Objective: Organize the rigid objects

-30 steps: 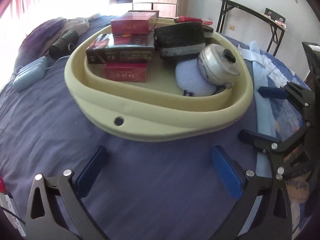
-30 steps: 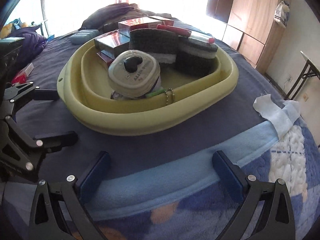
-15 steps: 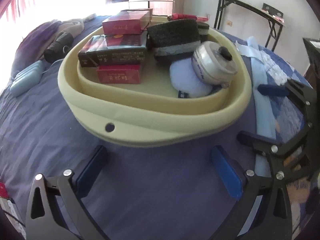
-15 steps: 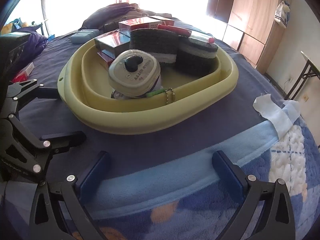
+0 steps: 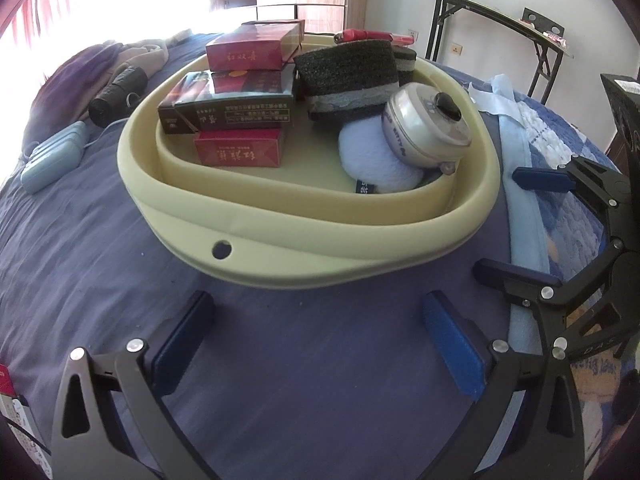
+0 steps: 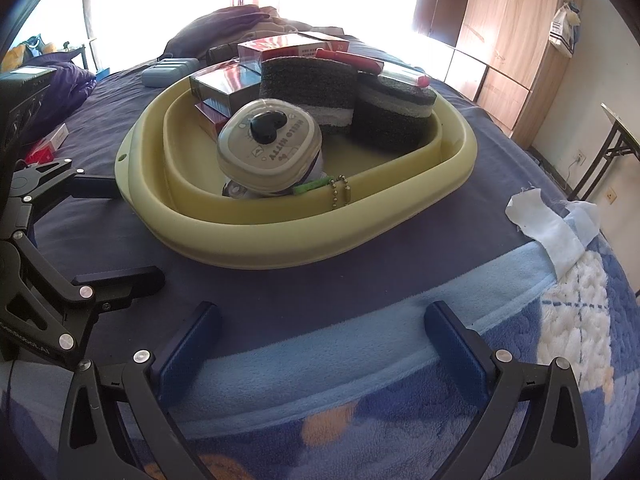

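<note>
A cream basin (image 5: 304, 236) sat on a bed (image 5: 100, 248) covered in a blue blanket, packed with the things being sorted. Red boxes (image 5: 252, 50) were stacked at its far left, apparently to save floor space, while two dark sponges (image 5: 348, 76) stood on edge at the far side. A round tin (image 6: 270, 148) leaned on a pale puff (image 5: 374, 160) at the near right, seemingly for lack of flat room, and a bead chain (image 6: 340, 192) hung over the rim. A red lighter (image 5: 372, 36) lay across the sponges. The left claw (image 5: 320, 344) and the right claw (image 6: 324, 344) both hovered wide and empty over the blanket, just short of the basin, suggesting the sorting was largely done. A small red box (image 6: 46, 146) lay outside on the bed, far left, possibly the next pick.
</note>
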A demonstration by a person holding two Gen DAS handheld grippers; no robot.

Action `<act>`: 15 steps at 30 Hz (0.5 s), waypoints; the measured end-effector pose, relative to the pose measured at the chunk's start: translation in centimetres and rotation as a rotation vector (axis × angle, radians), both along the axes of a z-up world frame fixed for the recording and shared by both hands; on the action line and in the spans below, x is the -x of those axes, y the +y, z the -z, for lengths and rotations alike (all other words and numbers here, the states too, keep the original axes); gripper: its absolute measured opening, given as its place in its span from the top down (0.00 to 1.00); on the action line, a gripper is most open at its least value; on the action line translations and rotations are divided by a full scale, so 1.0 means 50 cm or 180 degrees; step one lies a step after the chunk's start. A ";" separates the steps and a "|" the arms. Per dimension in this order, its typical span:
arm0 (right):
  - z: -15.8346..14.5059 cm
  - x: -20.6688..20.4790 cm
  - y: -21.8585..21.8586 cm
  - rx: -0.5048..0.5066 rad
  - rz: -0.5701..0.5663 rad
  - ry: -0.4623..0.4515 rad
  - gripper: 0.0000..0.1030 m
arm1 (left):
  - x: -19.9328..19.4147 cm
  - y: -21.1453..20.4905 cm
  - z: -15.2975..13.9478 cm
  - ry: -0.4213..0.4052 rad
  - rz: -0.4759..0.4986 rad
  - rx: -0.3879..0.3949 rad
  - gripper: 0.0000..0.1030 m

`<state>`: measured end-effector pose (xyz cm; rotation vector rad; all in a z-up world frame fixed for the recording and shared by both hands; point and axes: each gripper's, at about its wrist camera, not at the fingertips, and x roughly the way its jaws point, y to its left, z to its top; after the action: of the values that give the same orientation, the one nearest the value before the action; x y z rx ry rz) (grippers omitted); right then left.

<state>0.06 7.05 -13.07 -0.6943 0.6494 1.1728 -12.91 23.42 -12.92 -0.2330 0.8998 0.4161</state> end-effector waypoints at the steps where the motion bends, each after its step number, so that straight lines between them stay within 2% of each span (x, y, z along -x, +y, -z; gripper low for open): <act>1: 0.000 0.000 0.000 0.0000 0.0001 0.0000 0.00 | -0.001 0.000 0.000 -0.0001 -0.0001 0.0001 0.00; 15: 0.000 0.001 0.000 0.0001 0.0001 -0.0003 0.00 | 0.001 -0.001 0.001 -0.0001 -0.0003 0.0000 0.00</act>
<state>0.01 7.06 -13.06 -0.6949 0.6488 1.1720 -12.94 23.35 -12.96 -0.2335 0.8993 0.4170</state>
